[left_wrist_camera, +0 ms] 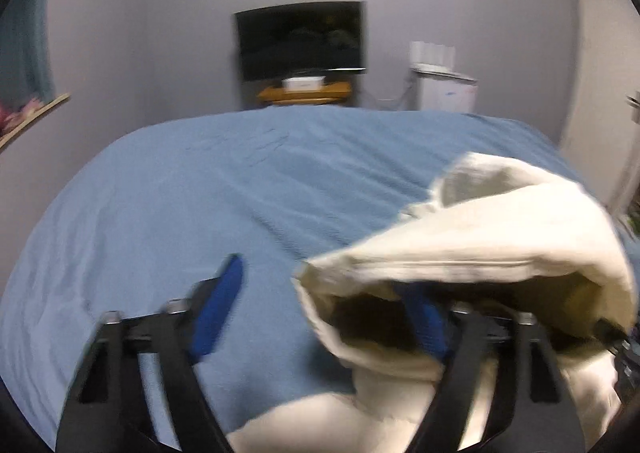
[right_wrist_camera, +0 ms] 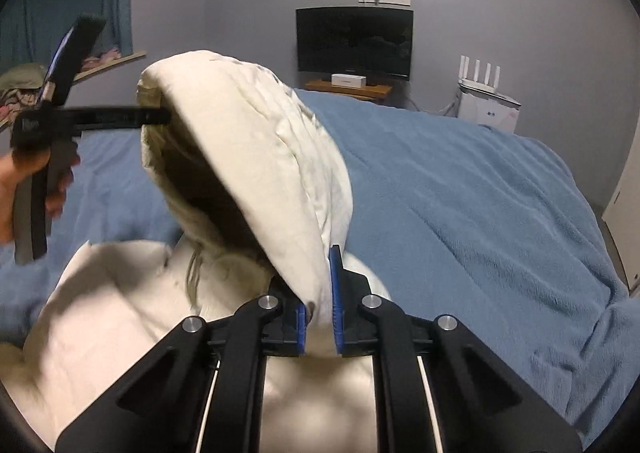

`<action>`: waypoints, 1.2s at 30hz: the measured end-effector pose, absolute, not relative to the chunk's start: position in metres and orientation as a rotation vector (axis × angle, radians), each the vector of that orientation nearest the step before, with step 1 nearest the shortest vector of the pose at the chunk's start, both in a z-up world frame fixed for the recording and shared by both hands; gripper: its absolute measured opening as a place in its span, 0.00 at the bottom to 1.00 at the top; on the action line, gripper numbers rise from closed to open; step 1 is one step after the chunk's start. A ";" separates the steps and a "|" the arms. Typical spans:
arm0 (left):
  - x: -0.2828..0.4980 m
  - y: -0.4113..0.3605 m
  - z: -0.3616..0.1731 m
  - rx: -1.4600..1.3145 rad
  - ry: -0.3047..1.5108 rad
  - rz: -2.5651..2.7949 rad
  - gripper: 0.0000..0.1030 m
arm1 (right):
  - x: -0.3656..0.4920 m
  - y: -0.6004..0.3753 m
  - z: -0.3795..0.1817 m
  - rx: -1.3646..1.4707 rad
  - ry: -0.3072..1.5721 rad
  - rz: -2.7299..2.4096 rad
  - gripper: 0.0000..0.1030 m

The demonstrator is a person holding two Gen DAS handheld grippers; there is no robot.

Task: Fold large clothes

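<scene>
A cream padded garment (left_wrist_camera: 500, 237) lies on the blue blanket (left_wrist_camera: 200, 193) of a bed, with one end lifted into a hollow hood-like shape (right_wrist_camera: 256, 157). My right gripper (right_wrist_camera: 318, 285) is shut on the lower edge of that lifted part, and cloth shows between its blue pads. My left gripper (left_wrist_camera: 320, 281) stands open. Its left finger (left_wrist_camera: 224, 301) is bare over the blanket, and the garment drapes over its right finger. In the right wrist view the left gripper (right_wrist_camera: 60, 93) sits at the far left in a person's hand (right_wrist_camera: 8, 189), reaching into the cloth.
Beyond the bed's far edge a dark TV (right_wrist_camera: 354, 41) stands on a wooden stand (right_wrist_camera: 348, 87) with a white box. A router sits on a white appliance (right_wrist_camera: 488, 105) at the right. There is a door (left_wrist_camera: 596, 73) on the right. At the left are a blue curtain and a ledge with clothes (right_wrist_camera: 20, 89).
</scene>
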State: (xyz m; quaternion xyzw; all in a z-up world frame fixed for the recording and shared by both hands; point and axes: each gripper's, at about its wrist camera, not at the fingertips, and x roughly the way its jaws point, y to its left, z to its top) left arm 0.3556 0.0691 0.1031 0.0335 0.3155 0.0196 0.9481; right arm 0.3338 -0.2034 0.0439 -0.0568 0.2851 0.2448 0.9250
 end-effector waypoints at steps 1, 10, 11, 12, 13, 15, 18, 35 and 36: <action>0.351 0.065 0.102 0.088 0.660 0.003 0.09 | 0.329 -0.204 0.042 -0.128 0.582 0.502 0.08; 0.241 0.040 0.109 0.132 0.636 -0.142 0.07 | 0.298 -0.229 0.046 -0.085 0.566 0.481 0.07; 0.229 0.038 0.110 0.130 0.632 -0.155 0.07 | 0.293 -0.233 0.048 -0.080 0.561 0.486 0.07; 0.217 0.038 0.110 0.129 0.630 -0.166 0.06 | 0.284 -0.237 0.049 -0.080 0.552 0.497 0.07; 0.200 0.036 0.107 0.128 0.630 -0.179 0.06 | 0.277 -0.238 0.049 -0.085 0.549 0.507 0.07; 0.177 0.039 0.099 0.110 0.646 -0.193 0.06 | 0.265 -0.239 0.048 -0.102 0.542 0.536 0.08; 0.162 0.047 0.071 0.067 0.717 -0.209 0.06 | 0.241 -0.238 0.039 -0.139 0.551 0.593 0.08; 0.195 0.054 0.007 0.110 0.846 -0.186 0.69 | 0.268 -0.198 -0.018 -0.258 0.696 0.599 0.08; 0.189 0.052 0.012 0.106 0.838 -0.208 0.69 | 0.266 -0.200 -0.017 -0.246 0.694 0.598 0.08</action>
